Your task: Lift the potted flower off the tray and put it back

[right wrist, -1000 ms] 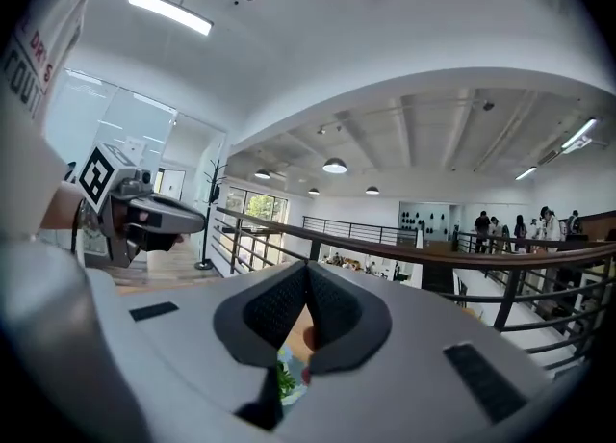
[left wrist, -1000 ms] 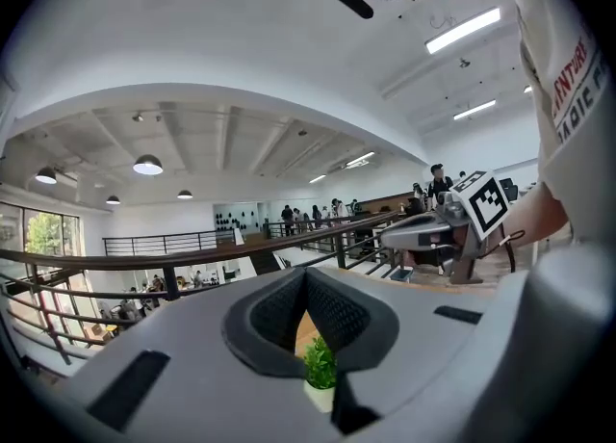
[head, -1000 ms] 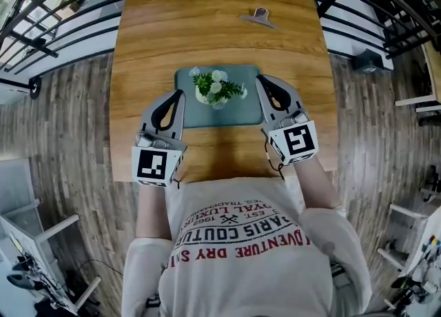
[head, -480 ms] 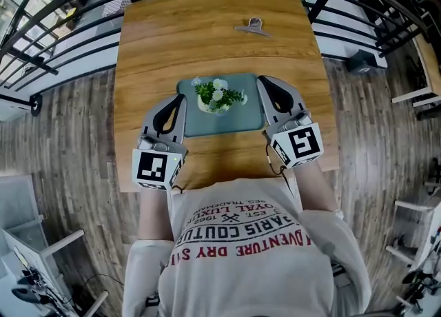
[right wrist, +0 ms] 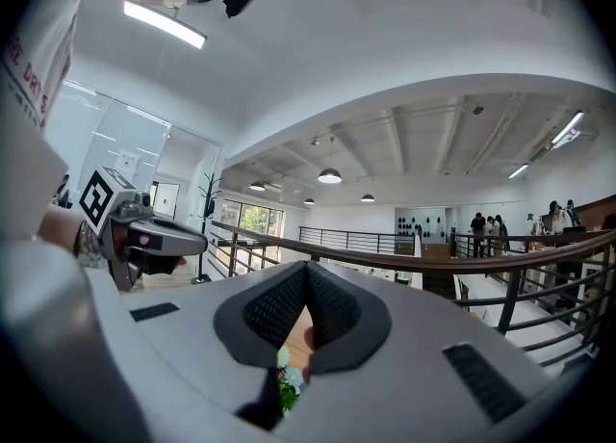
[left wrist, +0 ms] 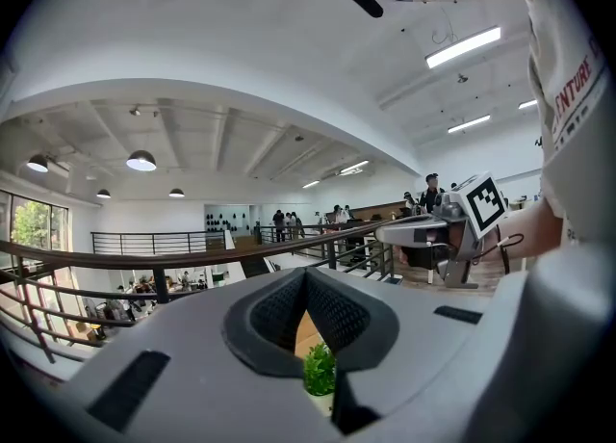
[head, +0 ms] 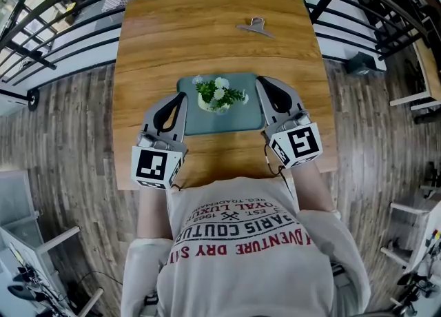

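Note:
The potted flower (head: 219,93), white blooms and green leaves in a pale pot, stands on the grey-green tray (head: 207,121) in the middle of the wooden table. My left gripper (head: 181,97) is shut, its tip at the tray's left edge. My right gripper (head: 261,83) is shut too, its tip at the tray's far right corner. Neither touches the pot. In the left gripper view the leaves (left wrist: 320,369) show low through the gap under the closed left gripper (left wrist: 306,273). In the right gripper view the blooms (right wrist: 286,385) peek out under the closed right gripper (right wrist: 308,266).
A metal clip (head: 255,27) lies near the far edge of the table (head: 207,40). Dark railings (head: 62,23) run round the table's far side and both flanks. The person stands at the near edge; wood floor lies on both sides.
Both grippers keep nearly the same places beside the tray and stay shut. The flower stays on the tray. The head view has shifted slightly.

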### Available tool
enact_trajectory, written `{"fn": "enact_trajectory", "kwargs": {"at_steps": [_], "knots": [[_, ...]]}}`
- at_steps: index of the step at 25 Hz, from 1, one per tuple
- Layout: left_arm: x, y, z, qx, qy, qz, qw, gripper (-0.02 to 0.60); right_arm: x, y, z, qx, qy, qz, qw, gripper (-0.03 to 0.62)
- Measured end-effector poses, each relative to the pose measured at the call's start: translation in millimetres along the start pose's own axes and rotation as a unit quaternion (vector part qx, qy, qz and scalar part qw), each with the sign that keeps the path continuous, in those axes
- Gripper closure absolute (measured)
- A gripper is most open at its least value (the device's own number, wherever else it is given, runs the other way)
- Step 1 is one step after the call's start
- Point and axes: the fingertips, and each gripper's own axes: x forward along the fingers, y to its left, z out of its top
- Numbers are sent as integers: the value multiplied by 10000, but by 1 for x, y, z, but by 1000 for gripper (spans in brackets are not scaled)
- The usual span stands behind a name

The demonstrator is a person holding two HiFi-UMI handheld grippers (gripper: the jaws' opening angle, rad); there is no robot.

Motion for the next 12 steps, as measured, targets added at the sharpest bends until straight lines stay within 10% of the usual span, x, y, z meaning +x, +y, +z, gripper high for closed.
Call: {"fn": "enact_trajectory", "kwargs": {"at_steps": [12], "knots": [[-2, 0, 1, 10, 54, 45, 10000, 569, 3, -5, 3, 50, -52, -136, 9999, 568]]}}
